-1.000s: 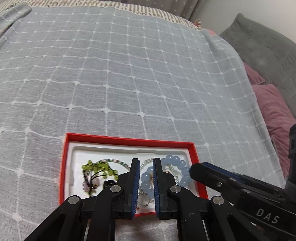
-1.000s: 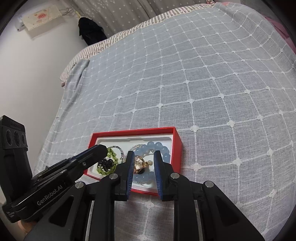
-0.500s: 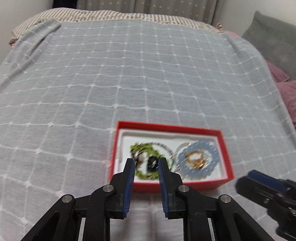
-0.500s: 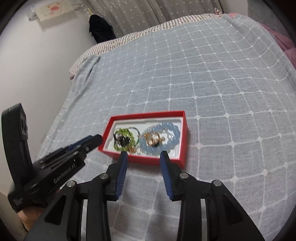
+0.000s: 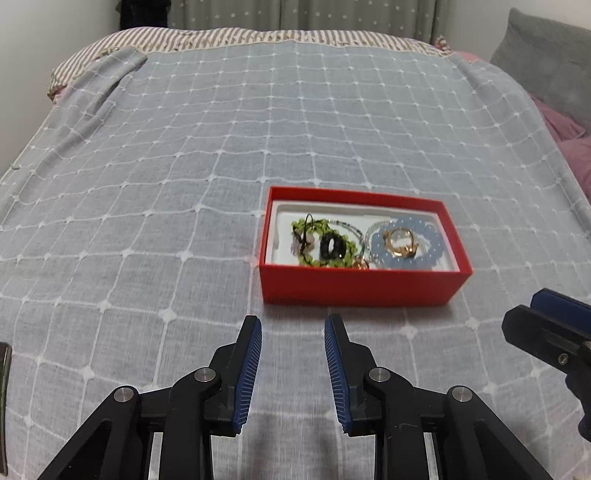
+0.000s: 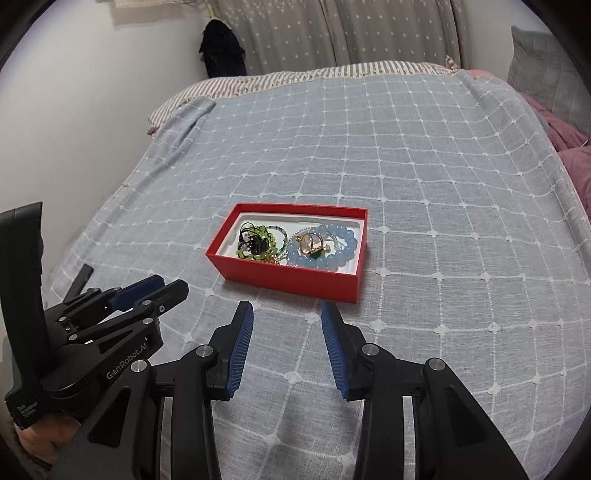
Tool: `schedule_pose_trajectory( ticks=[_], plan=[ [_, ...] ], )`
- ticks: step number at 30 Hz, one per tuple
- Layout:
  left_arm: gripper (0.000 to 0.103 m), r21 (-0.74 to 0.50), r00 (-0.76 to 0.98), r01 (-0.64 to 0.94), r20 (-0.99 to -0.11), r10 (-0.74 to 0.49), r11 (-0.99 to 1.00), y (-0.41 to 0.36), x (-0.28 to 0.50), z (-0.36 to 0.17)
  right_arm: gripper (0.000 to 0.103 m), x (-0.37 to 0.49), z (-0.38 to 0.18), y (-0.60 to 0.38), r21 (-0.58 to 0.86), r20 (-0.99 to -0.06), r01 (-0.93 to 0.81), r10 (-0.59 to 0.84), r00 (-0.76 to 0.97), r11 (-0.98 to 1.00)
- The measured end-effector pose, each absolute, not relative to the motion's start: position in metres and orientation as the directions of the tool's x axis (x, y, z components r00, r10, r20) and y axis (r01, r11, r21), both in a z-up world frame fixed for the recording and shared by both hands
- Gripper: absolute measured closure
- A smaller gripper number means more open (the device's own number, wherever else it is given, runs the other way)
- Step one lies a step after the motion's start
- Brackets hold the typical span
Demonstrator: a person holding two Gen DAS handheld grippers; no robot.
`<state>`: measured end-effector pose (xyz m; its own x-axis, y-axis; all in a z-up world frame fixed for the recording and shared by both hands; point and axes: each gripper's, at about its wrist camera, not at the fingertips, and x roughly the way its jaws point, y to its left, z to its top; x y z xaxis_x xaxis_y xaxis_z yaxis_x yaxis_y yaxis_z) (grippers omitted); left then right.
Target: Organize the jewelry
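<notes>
1. The red box (image 5: 360, 284) sits on the bed, around the middle of the grey checked bedspread (image 5: 184, 166) and somewhat toward the near edge, with its lid off and a white liner inside.
2. In its left half lies a green bead bracelet (image 5: 314, 240) with a black ring (image 5: 332, 248) resting on it (dark cord loops out at the back of the beads).
3. In its right half lies a pale blue bead bracelet (image 5: 406, 245), and a gold ring (image 5: 399, 242) rests within its circle; a thin strand of small beads runs between the two bracelets.
4. My left hand-held gripper (image 5: 292, 325) hovers over the bedspread just short of the box's near wall, its blue-padded fingers spread apart with nothing between them.
5. My right hand-held gripper (image 6: 287, 308) is likewise spread and holds nothing, near the box's front wall but apart from it; from this side the red box (image 6: 291, 271) lies at a slant.
6. Further out, a striped sheet (image 5: 258, 37) shows at the far edge of the bed, grey star-patterned curtains (image 6: 332, 33) hang behind it, and a grey pillow (image 5: 546, 55) and pink bedding (image 5: 576, 147) lie past the right edge.
</notes>
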<state>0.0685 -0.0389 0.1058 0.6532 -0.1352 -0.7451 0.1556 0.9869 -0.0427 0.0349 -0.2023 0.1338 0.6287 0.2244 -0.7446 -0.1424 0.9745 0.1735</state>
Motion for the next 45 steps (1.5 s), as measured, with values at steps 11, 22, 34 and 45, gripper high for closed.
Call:
schedule_pose_trajectory(
  ticks=[11, 22, 34, 45],
  plan=[
    [0.061, 0.015, 0.695, 0.155, -0.713, -0.098, 0.988, -0.040, 0.044, 0.109, 0.052, 0.014, 0.130, -0.196, 0.117, -0.730, -0.129, 0.173, 0.661, 0.985],
    [0.032, 0.025, 0.709, 0.140, -0.700, -0.082, 0.990, -0.037, 0.042, 0.109, 0.031, 0.016, 0.123, -0.191, 0.084, -0.736, -0.128, 0.148, 0.660, 0.988],
    [0.015, 0.026, 0.707, 0.121, -0.704, -0.068, 0.992, -0.034, 0.046, 0.106, 0.001, 0.025, 0.116, -0.201, 0.102, -0.758, -0.083, 0.132, 0.639, 0.991],
    [0.012, 0.008, 0.714, 0.119, -0.696, -0.080, 0.993, -0.031, 0.046, 0.108, 0.000, 0.024, 0.119, -0.200, 0.128, -0.736, -0.100, 0.162, 0.657, 0.987]
  ],
)
